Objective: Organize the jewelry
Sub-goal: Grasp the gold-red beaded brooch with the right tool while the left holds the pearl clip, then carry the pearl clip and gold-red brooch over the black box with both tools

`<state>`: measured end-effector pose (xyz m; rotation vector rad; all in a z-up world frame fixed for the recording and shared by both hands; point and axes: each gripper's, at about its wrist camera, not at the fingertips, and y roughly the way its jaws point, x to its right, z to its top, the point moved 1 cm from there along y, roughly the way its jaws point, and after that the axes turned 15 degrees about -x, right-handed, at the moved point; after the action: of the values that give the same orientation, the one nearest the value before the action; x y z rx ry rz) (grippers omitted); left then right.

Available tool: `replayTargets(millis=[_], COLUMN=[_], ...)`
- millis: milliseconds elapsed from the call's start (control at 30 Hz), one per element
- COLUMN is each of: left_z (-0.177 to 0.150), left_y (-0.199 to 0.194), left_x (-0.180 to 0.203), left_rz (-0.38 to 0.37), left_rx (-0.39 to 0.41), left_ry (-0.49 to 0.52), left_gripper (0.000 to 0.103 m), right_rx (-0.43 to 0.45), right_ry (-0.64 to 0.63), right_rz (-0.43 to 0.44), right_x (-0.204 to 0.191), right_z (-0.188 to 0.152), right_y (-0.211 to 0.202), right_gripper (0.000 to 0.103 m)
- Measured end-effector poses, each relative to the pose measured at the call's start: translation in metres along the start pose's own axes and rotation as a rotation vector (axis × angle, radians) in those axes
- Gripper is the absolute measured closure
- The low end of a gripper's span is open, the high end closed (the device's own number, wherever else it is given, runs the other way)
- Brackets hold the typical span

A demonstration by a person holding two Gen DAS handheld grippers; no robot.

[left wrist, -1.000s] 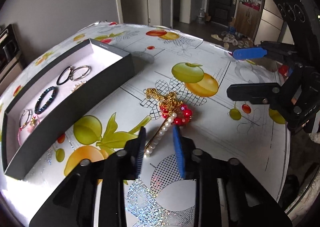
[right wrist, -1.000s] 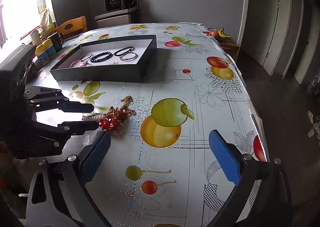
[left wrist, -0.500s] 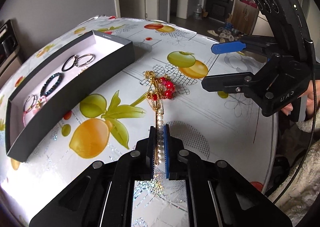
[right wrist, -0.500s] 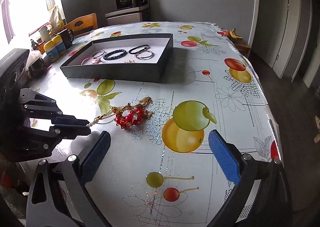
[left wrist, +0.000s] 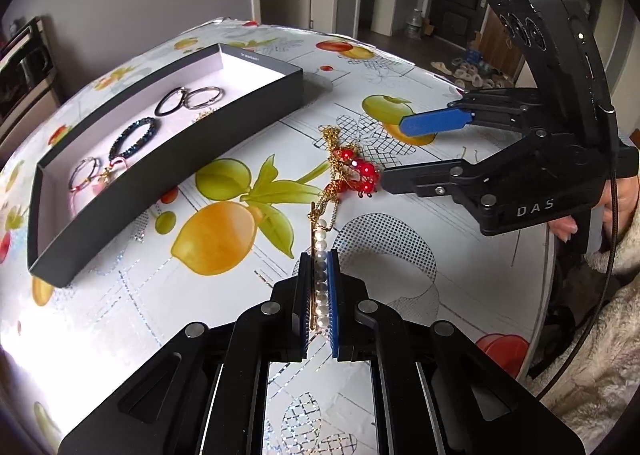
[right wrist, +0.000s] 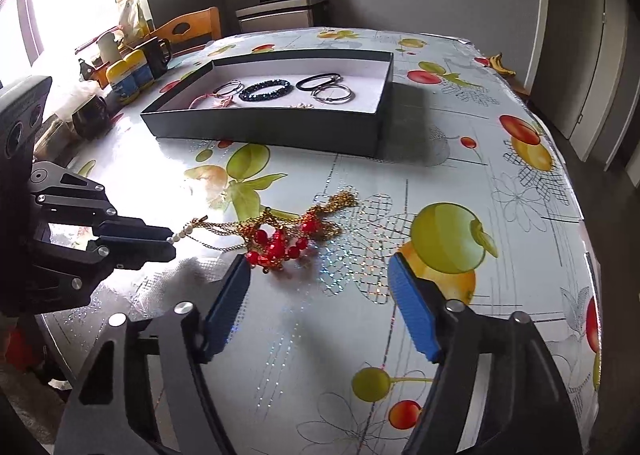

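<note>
Here left tongs (left wrist: pixel 319 287) angled down, clamping pearl strand (left wrist: pixel 320 255); right tongs (right wrist: pixel 320 295) closing, nothing gripped.

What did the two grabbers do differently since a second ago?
The left gripper closed on the pearl strand and now pinches it. The right gripper came in beside the red bead cluster, and its jaws have just been closing, with nothing pressed between them yet. The tangle with its gold chain was tugged along the tablecloth. The black box and the bracelets inside stayed put.
</note>
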<state>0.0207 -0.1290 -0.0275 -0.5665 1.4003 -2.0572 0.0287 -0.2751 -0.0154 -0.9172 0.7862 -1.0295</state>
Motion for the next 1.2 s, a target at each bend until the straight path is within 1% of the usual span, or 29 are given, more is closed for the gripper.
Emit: replayTargets(millis=[33, 67, 133, 200, 367, 500, 600, 633, 700, 733, 767, 833, 900, 1067, 1200], left_z=[0.0, -0.001, -0.001, -0.002, -0.002, -0.003, -0.005, -0.005, -0.006, -0.007, -0.007, -0.007, -0.007, -0.006, -0.006], left_y=[0.0, 0.001, 0.002, 0.002, 0.0, -0.003, -0.005, -0.005, -0.005, -0.004, -0.004, -0.003, -0.002, -0.001, -0.001], left_x=[0.0, -0.001, -0.001, -0.001, -0.002, -0.003, -0.004, -0.005, -0.007, -0.007, -0.007, -0.008, -0.008, -0.006, -0.003], left_rz=[0.001, 0.003, 0.003, 0.005, 0.009, 0.013, 0.018, 0.018, 0.019, 0.018, 0.017, 0.016, 0.01, -0.001, -0.003], left_rx=[-0.001, -0.003, -0.004, -0.005, -0.003, 0.002, 0.004, 0.002, 0.0, -0.002, -0.004, -0.007, -0.008, -0.01, -0.008], left_ry=[-0.002, -0.003, -0.004, -0.004, -0.002, 0.0, -0.004, -0.006, -0.009, -0.009, -0.009, -0.007, -0.005, 0.003, 0.012], left_gripper=[0.095, 0.095, 0.095, 0.095, 0.095, 0.095, 0.095, 0.095, 0.095, 0.095, 0.095, 0.095, 0.095, 0.095, 0.095], right_rx=[-0.001, 0.002, 0.0, -0.004, 0.015, 0.002, -0.024, -0.036, -0.04, -0.039, -0.045, -0.038, -0.009, 0.074, 0.12], right_ry=[-0.006, -0.01, -0.019, -0.026, -0.032, -0.048, -0.051, -0.052, -0.055, -0.057, -0.057, -0.064, -0.074, -0.083, -0.096], right_rz=[0.005, 0.007, 0.01, 0.009, 0.01, 0.014, 0.016, 0.019, 0.036, 0.04, 0.043, 0.053, 0.043, 0.055, 0.059], right_x=[-0.003, -0.005, -0.009, -0.012, -0.016, -0.02, -0.022, -0.023, -0.025, -0.025, -0.026, -0.028, -0.031, -0.035, -0.037], right_z=[0.002, 0.003, 0.006, 0.009, 0.015, 0.022, 0.026, 0.026, 0.025, 0.025, 0.025, 0.025, 0.025, 0.032, 0.039], right_y=[0.001, 0.002, 0.004, 0.005, -0.002, 0.002, 0.01, 0.013, 0.015, 0.015, 0.015, 0.013, 0.006, -0.018, -0.033], right_gripper=[0.049, 0.053, 0.065, 0.069, 0.07, 0.071, 0.078, 0.083, 0.086, 0.093, 0.096, 0.096, 0.096, 0.096, 0.096])
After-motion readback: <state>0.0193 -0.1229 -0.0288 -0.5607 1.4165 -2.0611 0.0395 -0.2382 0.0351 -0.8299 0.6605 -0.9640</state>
